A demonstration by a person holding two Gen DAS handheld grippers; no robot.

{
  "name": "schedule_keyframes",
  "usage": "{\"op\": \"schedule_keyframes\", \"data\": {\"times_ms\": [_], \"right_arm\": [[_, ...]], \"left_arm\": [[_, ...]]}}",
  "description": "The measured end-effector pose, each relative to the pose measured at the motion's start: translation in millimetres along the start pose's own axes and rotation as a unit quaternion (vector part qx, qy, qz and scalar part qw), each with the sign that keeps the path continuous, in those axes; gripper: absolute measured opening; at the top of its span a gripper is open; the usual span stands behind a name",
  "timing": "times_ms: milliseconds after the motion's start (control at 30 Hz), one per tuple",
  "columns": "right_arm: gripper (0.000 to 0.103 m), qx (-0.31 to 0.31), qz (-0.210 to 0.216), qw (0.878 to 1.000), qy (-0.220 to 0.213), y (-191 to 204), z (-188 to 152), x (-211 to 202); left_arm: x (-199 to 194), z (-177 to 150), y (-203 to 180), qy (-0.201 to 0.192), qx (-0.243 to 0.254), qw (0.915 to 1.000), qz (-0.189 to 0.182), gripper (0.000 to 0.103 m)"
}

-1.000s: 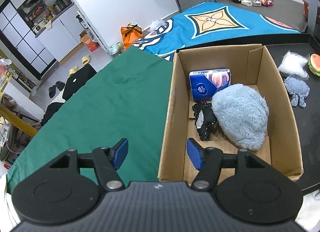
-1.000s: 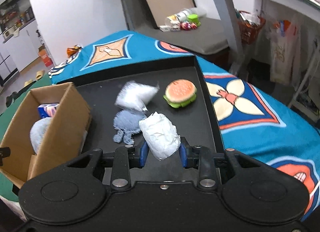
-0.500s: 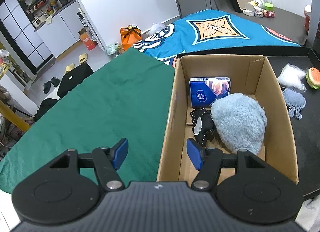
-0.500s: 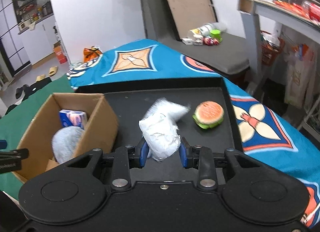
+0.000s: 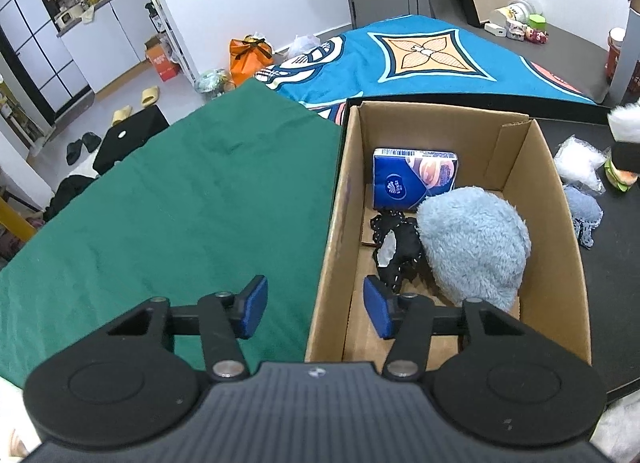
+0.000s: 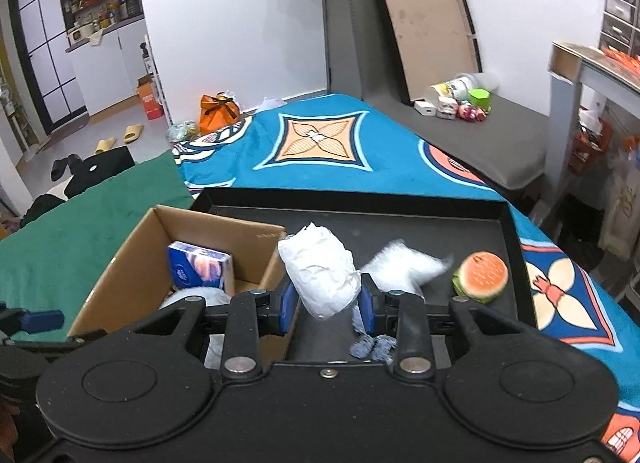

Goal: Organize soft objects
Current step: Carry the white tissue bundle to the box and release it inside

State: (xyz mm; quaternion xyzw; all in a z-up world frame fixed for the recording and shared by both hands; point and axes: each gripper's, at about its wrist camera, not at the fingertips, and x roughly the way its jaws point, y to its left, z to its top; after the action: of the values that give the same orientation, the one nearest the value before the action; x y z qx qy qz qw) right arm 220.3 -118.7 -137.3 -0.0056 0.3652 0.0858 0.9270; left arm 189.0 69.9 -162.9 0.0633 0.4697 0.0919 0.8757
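Note:
My right gripper (image 6: 326, 305) is shut on a crumpled white bundle (image 6: 320, 271), held above the right wall of the cardboard box (image 6: 132, 263). The box (image 5: 556, 263) holds a blue tissue pack (image 5: 414, 177), a fluffy light-blue item (image 5: 472, 247) and a black lace piece (image 5: 396, 247). My left gripper (image 5: 316, 309) hangs over the box's near left corner. Its jaws are closing with the box wall between them, and the pads are not touching it. A burger toy (image 6: 480, 275), a clear bag (image 6: 404, 265) and a blue knit piece (image 6: 370, 345) lie on the black tray (image 6: 400, 219).
The box stands at the tray's left end, beside a green cloth (image 5: 180, 203). A blue patterned cover (image 6: 320, 151) lies beyond the tray. A table leg (image 6: 560, 143) stands at the right, and bags and slippers lie on the floor at the back left.
The right gripper has carried the white bundle left and up, from over the tray to the box's right wall. The left gripper's jaws have narrowed a little.

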Motion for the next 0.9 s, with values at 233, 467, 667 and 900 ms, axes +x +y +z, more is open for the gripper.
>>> {"op": "schedule_keyframes", "data": {"times_ms": [233, 467, 667, 900], "right_arm": [[0.032, -0.033, 0.01, 0.999, 0.003, 27, 10, 7], [0.032, -0.064, 0.019, 0.998, 0.009, 47, 21, 16], [0.034, -0.068, 0.023, 0.997, 0.011, 55, 24, 21], [0.06, -0.056, 0.0, 0.998, 0.029, 44, 13, 20]], "left_arm": [[8, 1, 5, 0.016, -0.011, 0.9997, -0.014, 0.03], [11, -1, 5, 0.019, -0.012, 0.9994, -0.024, 0.017], [11, -1, 7, 0.018, -0.02, 0.9992, -0.031, 0.016], [11, -1, 9, 0.017, -0.021, 0.999, -0.034, 0.016]]}}
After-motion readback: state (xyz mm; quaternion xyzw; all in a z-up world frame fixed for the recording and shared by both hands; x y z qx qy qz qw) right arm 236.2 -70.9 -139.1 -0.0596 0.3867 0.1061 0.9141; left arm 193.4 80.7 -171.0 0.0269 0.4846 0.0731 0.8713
